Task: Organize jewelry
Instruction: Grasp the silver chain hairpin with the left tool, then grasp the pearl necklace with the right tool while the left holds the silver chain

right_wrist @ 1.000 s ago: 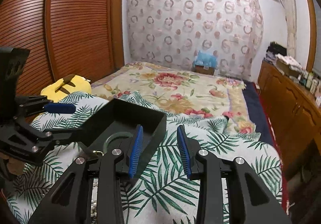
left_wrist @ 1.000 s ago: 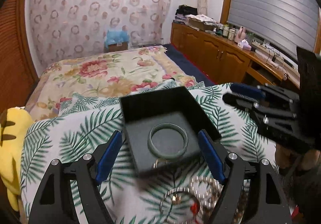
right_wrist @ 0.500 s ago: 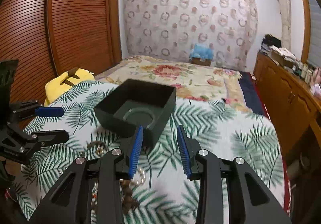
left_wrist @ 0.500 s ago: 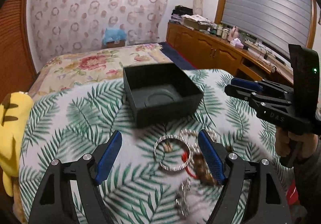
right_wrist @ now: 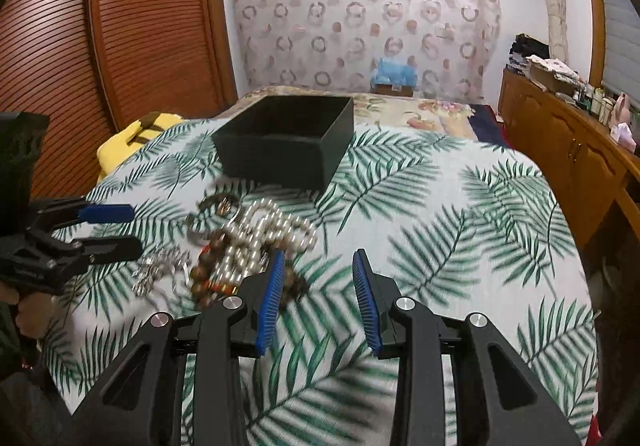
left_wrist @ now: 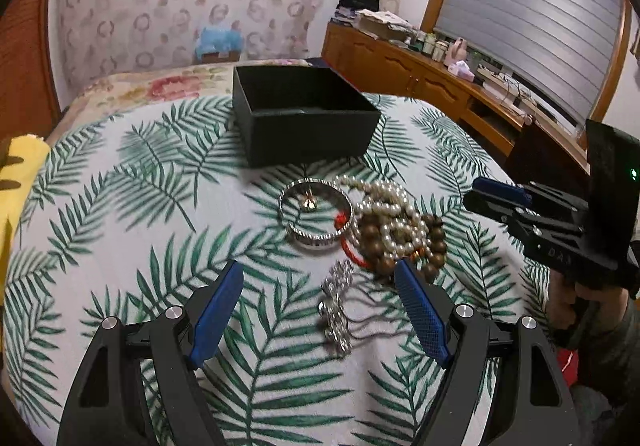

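Fingers [left_wrist: 420,310] of left gripper [left_wrist: 320,310] held spread wide, nothing pinched; silver chain [left_wrist: 336,310] seen lying between them on leaf-print cloth [left_wrist: 120,206]. Right gripper [right_wrist: 318,298] also held spread, nothing pinched, above bare cloth just right of jewelry pile. Silver bangle [left_wrist: 316,212], pearl string [left_wrist: 388,210], wooden bead bracelet [left_wrist: 424,246] and red cord [left_wrist: 350,242] heaped together, touching, near front of black box [left_wrist: 304,118]. Box set open-topped on cloth beyond pile; contents not made out.
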A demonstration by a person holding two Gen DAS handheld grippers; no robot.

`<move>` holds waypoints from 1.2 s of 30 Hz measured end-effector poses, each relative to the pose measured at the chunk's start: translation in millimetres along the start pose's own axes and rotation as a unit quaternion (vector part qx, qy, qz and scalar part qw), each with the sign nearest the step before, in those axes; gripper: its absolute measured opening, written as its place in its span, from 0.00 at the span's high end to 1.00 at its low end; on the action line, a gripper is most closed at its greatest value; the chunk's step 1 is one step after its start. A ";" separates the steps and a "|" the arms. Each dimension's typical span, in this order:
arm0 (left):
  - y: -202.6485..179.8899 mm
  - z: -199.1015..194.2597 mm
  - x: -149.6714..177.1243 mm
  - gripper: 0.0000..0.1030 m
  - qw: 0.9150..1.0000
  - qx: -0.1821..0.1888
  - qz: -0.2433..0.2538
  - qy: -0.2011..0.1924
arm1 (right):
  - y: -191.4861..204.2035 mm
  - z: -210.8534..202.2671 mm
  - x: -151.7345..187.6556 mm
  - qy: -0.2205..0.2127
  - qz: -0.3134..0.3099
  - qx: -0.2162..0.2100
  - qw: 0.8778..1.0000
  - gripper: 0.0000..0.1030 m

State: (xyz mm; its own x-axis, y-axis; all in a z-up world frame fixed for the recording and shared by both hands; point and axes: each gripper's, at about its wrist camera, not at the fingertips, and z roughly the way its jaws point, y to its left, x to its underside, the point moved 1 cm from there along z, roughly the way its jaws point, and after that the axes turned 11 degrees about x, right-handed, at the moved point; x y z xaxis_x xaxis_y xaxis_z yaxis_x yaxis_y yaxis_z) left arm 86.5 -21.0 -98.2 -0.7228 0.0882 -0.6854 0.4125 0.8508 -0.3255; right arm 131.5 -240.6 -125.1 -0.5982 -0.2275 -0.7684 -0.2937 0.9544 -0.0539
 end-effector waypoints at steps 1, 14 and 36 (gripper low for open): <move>-0.7 1.1 1.7 0.28 1.000 0.002 -0.001 0.002 | 0.1 -0.9 3.1 0.002 0.000 -0.002 1.000 0.64; 4.0 19.4 7.6 0.80 0.998 0.034 -0.037 0.025 | 15.4 -9.9 25.4 0.020 -0.013 -0.031 0.999 0.63; -5.9 -37.2 2.9 0.98 0.997 -0.014 -0.007 -0.078 | 22.8 -8.3 12.1 0.017 -0.041 -0.043 0.998 0.64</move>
State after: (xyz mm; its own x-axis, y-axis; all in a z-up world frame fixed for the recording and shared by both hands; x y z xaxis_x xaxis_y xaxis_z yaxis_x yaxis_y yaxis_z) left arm 61.3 -6.5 -74.0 -0.6320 -0.0045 -0.7750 0.3853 0.8658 -0.3193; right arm 111.4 -223.2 -130.3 -0.5946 -0.3112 -0.7413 -0.4047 0.9126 -0.0584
